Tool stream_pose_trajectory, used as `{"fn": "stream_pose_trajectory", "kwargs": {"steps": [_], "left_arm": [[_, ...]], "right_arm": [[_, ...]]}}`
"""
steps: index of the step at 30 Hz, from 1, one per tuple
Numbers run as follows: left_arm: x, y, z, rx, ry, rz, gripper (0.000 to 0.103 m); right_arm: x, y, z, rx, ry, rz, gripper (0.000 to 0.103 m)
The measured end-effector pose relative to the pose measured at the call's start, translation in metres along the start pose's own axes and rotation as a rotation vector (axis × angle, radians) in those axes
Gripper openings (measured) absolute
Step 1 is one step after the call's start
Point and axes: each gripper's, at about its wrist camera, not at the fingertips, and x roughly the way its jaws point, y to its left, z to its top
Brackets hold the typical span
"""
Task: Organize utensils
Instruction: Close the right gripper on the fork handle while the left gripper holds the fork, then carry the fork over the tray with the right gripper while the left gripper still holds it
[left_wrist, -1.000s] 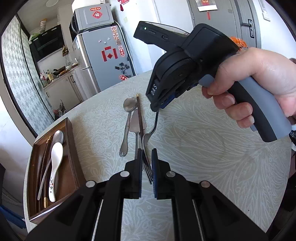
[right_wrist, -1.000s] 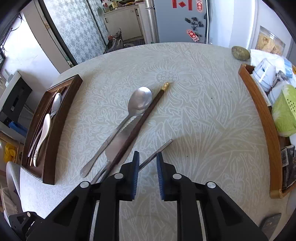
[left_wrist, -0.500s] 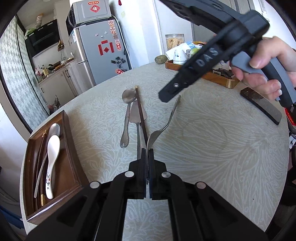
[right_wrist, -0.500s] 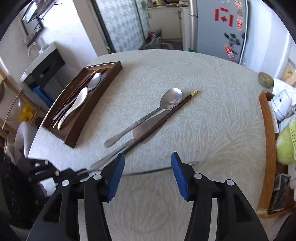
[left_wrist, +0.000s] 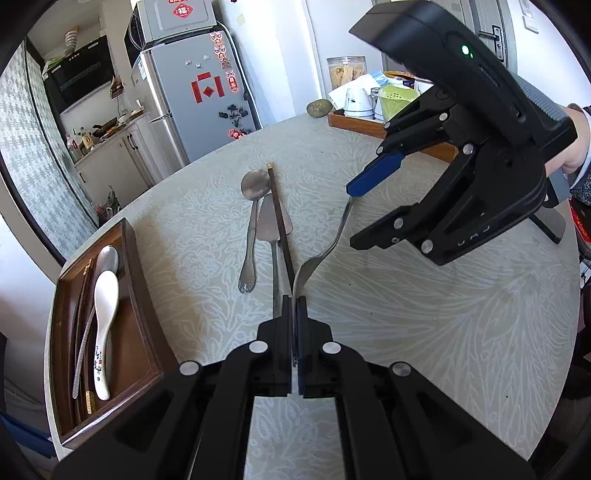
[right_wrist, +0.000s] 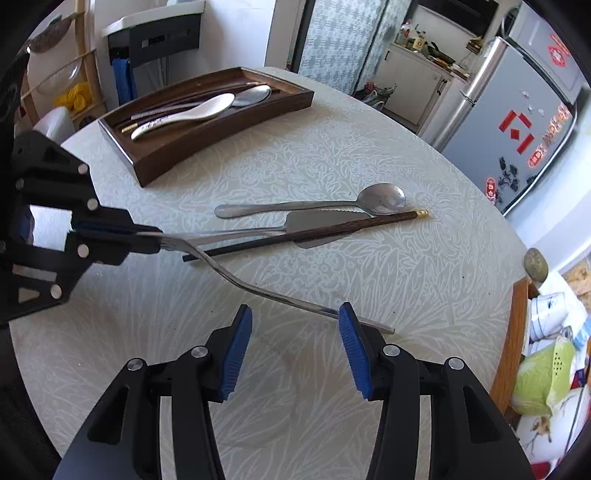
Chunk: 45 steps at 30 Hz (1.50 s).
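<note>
- On the round table (right_wrist: 406, 277) with pale leaf-print cloth, left gripper (left_wrist: 294, 306) is clamped tight on the tine end of a metal fork (right_wrist: 236, 280); fork handle runs out over the cloth toward the right gripper (right_wrist: 295, 325).
- Right gripper: jaws about half apart, blue pads either side of the fork handle, not pressing it; the jaws have just been opening, then eased in a touch, with the handle between them.
- Left wrist view only: right gripper seen from outside, hand (left_wrist: 574, 144) on its grip, green light on its body; whether the upper blue pad touches the handle tip cannot be told there.
- Right wrist view only: left gripper seen side-on at left edge, tines hidden inside its pads; fork handle tip pokes past the right pad.
- Both views: steel spoon (left_wrist: 253, 221), flat serrated server (left_wrist: 273, 229) and a dark chopstick (left_wrist: 280, 221) with gold tip lying close together mid-table, chopstick across the server blade.
- Dark wooden tray (right_wrist: 221, 129) near table edge holds a white ceramic spoon (right_wrist: 184, 114), a steel spoon, chopsticks.
- Second wooden tray (right_wrist: 511, 332) at the far side, holding cups and a green colander.
- Writing: red decorations on the fridge (left_wrist: 192, 99), characters too small to read; faint letters on the right gripper body, unreadable.
</note>
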Motion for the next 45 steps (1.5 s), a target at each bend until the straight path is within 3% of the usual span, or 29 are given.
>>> {"fn": "stream_pose_trajectory", "kwargs": {"steps": [5,32,37,42,45], "left_arm": [[0.001,0.001,0.001,-0.009,0.009,-0.016,0.003],[-0.016,0.026,-0.002,-0.073,-0.026,-0.063,0.003],[-0.011,0.031,-0.011,-0.102,-0.014,-0.081,0.003],[-0.018,0.034,-0.01,-0.1,-0.03,-0.07,0.003],[-0.025,0.035,-0.009,-0.096,-0.043,-0.067,0.003]], "right_arm": [[0.01,0.006,0.004,-0.071,-0.023,-0.044,0.05],[0.009,0.039,0.034,-0.157,-0.042,0.024,0.03],[0.022,0.052,0.036,-0.168,-0.068,0.013,0.029],[0.019,0.064,0.037,-0.21,-0.098,-0.027,0.019],[0.014,0.067,0.039,-0.223,-0.097,-0.036,0.019]]}}
